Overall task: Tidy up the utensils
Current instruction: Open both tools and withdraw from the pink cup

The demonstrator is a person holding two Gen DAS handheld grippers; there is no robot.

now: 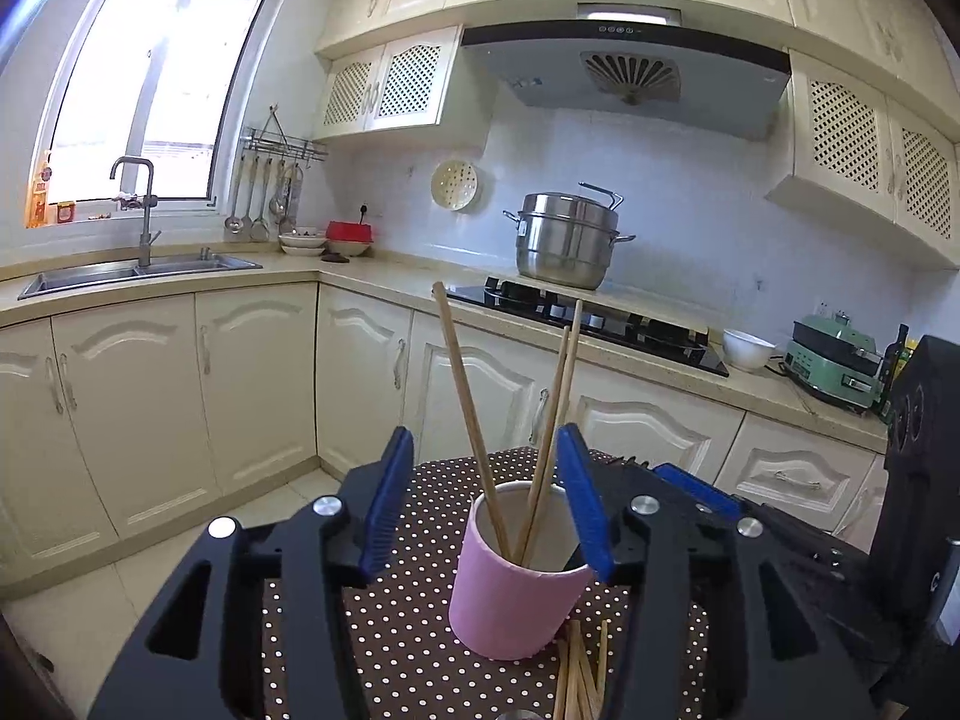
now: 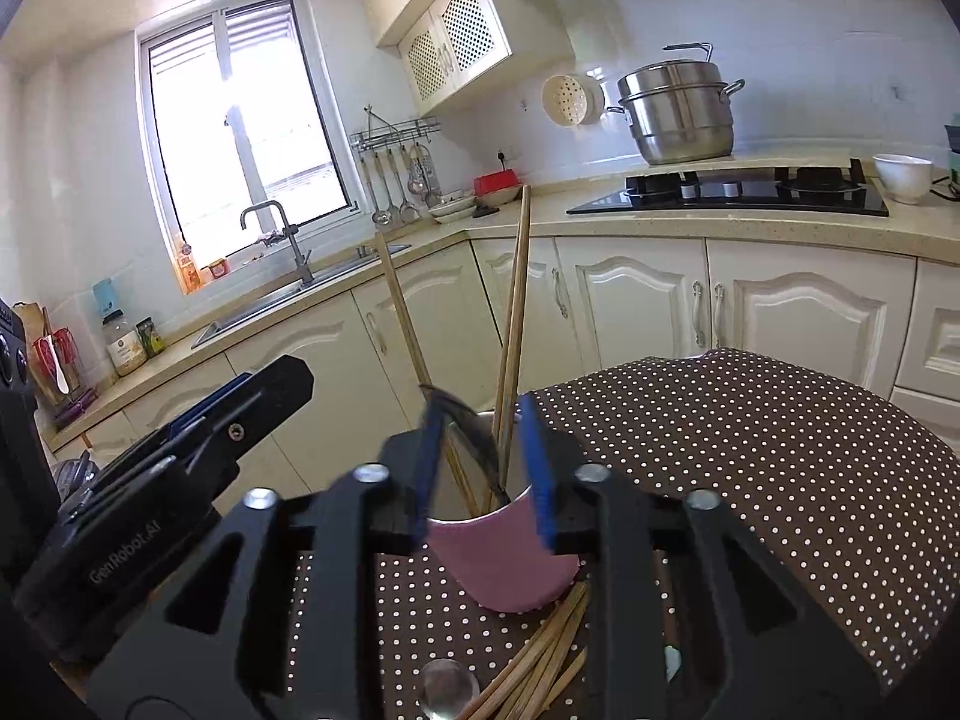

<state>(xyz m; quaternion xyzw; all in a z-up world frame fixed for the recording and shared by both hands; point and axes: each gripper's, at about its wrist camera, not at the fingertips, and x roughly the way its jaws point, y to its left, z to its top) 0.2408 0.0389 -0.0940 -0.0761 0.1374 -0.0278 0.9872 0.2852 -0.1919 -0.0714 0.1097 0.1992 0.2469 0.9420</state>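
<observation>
- Pink and cylindrical, the cup (image 1: 519, 591) stands upright on a brown cloth with white polka dots (image 1: 420, 630) that covers a small table, with three long wooden chopsticks (image 1: 465, 396) leaning out of its white interior.
- Loose wooden chopsticks (image 1: 579, 675) lie flat on the cloth, touching or just beside the near base of the cup.
- Seen from the left wrist, the left gripper (image 1: 489, 504) has its blue-padded fingers (image 1: 387, 504) spread wide, with the cup between them; the right-hand pad sits close against the rim, though contact is unclear.
- Only this view shows the whole cup mouth, the range hood, and a green appliance (image 1: 837, 366) on the counter at far right.
- From the right wrist, the right gripper (image 2: 483, 468) appears blurred, its jaws parted over the cup (image 2: 510, 564); a dark curved shape (image 2: 474, 438) lies between the pads at the cup mouth, and whether it is gripped cannot be told.
- That view alone shows the loose bundle (image 2: 540, 660) fanned out, a clear rounded object (image 2: 449, 684) at the bottom edge, and jars (image 2: 127, 348) on the counter by the sink.
- Both views share the steel steamer pot (image 2: 678, 114) beside the black gas hob (image 2: 732, 192) and a white bowl (image 2: 902, 177).
</observation>
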